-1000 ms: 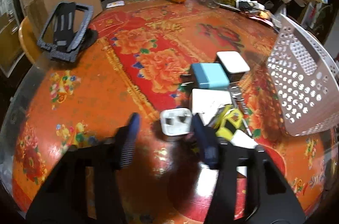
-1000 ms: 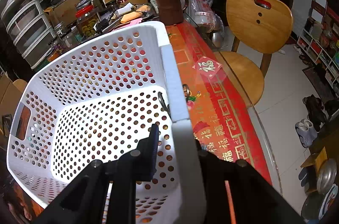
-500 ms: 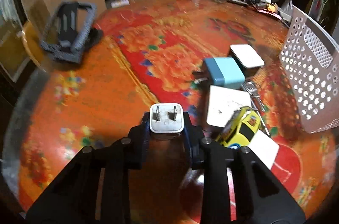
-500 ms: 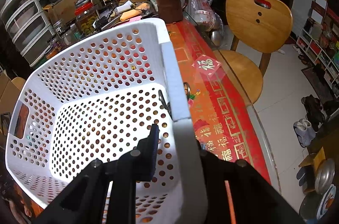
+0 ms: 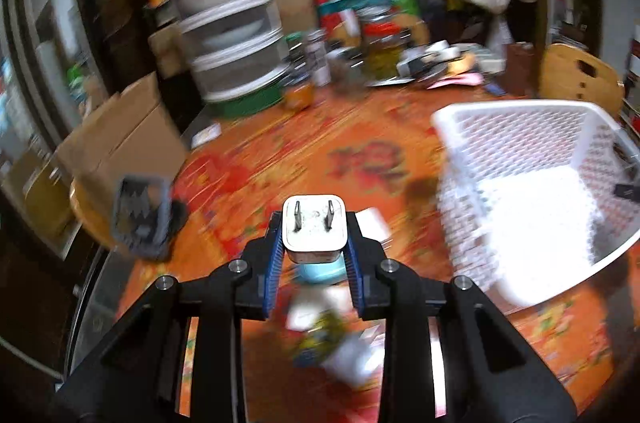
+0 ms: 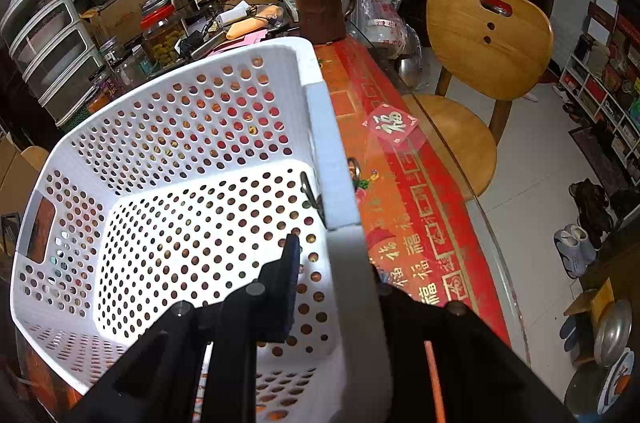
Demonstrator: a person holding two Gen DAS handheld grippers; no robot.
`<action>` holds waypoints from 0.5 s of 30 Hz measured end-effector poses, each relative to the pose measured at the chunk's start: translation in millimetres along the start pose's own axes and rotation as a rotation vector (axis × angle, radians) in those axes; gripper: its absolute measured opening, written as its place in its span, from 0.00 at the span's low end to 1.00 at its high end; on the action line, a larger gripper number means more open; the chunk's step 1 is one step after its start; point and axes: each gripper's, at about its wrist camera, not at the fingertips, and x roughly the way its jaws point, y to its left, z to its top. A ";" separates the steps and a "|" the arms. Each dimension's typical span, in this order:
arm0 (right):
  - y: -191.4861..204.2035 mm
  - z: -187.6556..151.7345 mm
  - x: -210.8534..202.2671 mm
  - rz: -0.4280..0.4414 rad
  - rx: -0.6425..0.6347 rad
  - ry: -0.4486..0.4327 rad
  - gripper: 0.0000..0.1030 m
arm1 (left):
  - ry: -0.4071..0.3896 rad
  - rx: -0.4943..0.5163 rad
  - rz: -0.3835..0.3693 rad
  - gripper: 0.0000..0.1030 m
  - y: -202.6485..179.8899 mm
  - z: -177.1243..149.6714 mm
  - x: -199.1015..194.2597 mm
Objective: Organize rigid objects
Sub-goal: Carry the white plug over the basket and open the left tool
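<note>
My left gripper (image 5: 314, 243) is shut on a white plug adapter (image 5: 314, 225), prongs facing up, held above the table. The white perforated basket (image 5: 520, 119) stands to its right. Below the gripper lie a blue box (image 5: 320, 271), a yellow toy car (image 5: 320, 335) and white flat pieces, all blurred. My right gripper (image 6: 336, 251) is shut on the basket's near rim (image 6: 332, 159); one finger is inside the basket, the other is hidden behind the wall. The basket looks empty inside.
A black phone stand (image 5: 138, 215) sits at the table's left edge. Jars, drawers (image 5: 232, 35) and clutter line the far side. A brown mug (image 6: 320, 9) and a wooden chair (image 6: 480, 63) stand beyond the basket.
My left gripper closed on the white adapter, lifted it off the table and swung up and right toward the basket. The right gripper and basket stayed nearly still.
</note>
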 end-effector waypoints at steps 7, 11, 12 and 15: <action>0.0 -0.8 -0.3 0.001 -0.002 -0.002 0.17 | -0.032 0.117 -0.118 0.25 -92.9 42.9 -15.0; 0.2 -0.3 -0.1 0.001 -0.002 -0.001 0.17 | 0.001 0.146 -0.132 0.25 -132.6 55.6 -3.3; 0.2 -0.3 -0.3 0.002 -0.003 -0.001 0.17 | 0.013 0.150 -0.131 0.25 -139.4 55.6 1.3; 0.4 -1.1 -0.5 0.003 -0.004 -0.003 0.17 | 0.046 0.160 -0.126 0.25 -148.6 52.3 18.2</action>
